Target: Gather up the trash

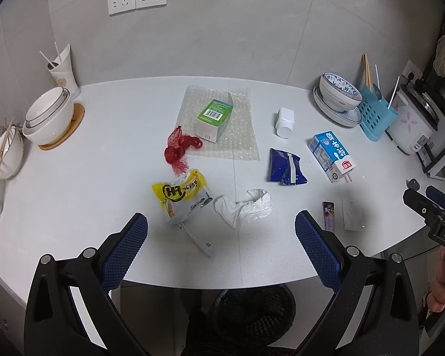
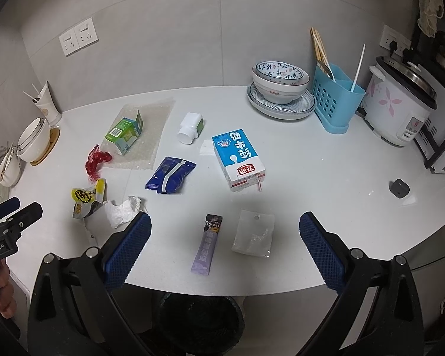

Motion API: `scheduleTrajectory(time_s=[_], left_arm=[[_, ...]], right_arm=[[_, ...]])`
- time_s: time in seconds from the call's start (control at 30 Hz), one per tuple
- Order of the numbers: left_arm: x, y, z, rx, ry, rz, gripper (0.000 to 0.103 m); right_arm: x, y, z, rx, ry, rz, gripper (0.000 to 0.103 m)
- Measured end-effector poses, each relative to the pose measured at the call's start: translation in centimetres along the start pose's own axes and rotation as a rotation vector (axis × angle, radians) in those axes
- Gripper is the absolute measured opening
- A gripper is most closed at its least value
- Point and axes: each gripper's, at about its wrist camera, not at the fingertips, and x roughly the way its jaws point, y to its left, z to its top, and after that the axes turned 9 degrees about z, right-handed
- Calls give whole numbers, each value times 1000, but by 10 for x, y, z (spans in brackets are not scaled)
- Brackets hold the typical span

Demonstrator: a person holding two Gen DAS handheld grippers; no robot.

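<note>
Trash lies on a white table [image 1: 89, 178]: a yellow snack bag [image 1: 182, 197], crumpled white tissue [image 1: 244, 207], red mesh net [image 1: 179, 148], green box [image 1: 213, 120] on bubble wrap [image 1: 237, 136], white bottle [image 1: 285, 122], blue wrapper [image 1: 285, 166], milk carton [image 1: 332, 155], purple sachet [image 2: 208, 243] and clear packet [image 2: 253, 233]. A black mesh bin [image 1: 252, 314] stands below the table's front edge. My left gripper [image 1: 221, 234] is open and empty above the front edge, before the tissue. My right gripper [image 2: 225, 234] is open and empty over the sachet and packet.
Stacked white bowls [image 1: 49, 118] and a cup with straws [image 1: 63, 69] stand at the left. Patterned bowls on a plate [image 2: 280, 89], a blue utensil caddy [image 2: 336, 101] and a rice cooker [image 2: 400, 106] stand at the right. A small grey object [image 2: 399, 188] lies near the right edge.
</note>
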Motion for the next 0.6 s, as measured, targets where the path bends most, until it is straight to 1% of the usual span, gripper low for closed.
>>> scheduleTrajectory(time_s=[0.6], left_arm=[[1, -3, 4, 7, 13, -9, 97]], right_arm=[[2, 0, 0, 6, 5, -5, 96]])
